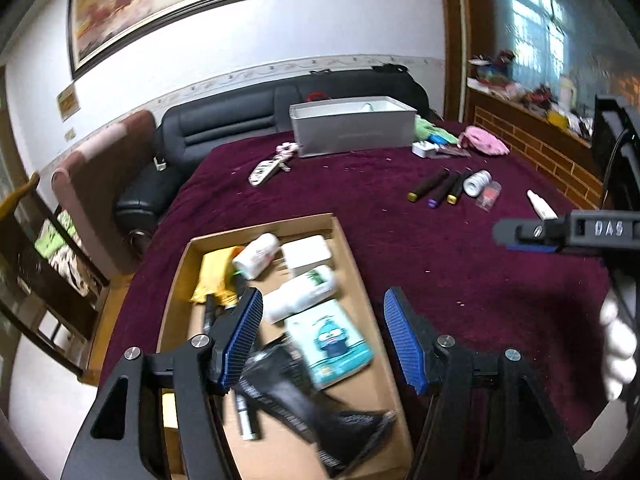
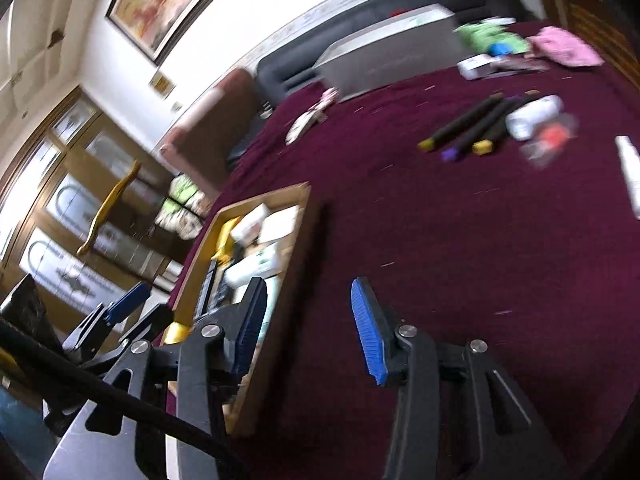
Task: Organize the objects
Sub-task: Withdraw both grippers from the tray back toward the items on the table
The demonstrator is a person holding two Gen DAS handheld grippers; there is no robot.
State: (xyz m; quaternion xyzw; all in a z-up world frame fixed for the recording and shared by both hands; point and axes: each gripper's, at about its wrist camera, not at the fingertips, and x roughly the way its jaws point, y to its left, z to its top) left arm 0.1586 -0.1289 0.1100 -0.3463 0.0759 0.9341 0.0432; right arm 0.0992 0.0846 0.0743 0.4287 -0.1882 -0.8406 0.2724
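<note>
box [image 1: 352, 264]: already filled with bottles and packets
markers [image 1: 434, 186]: left loose on the tabletop [image 1: 440, 280]
left gripper [image 1: 322, 332]: jaws apart, nothing held
right gripper [image 2: 308, 328]: jaws apart, nothing held

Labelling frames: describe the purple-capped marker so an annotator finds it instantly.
On the maroon tablecloth, right of the cardboard tray, three black markers lie side by side. The purple-capped marker is the middle one; both neighbours have yellow caps.
</note>
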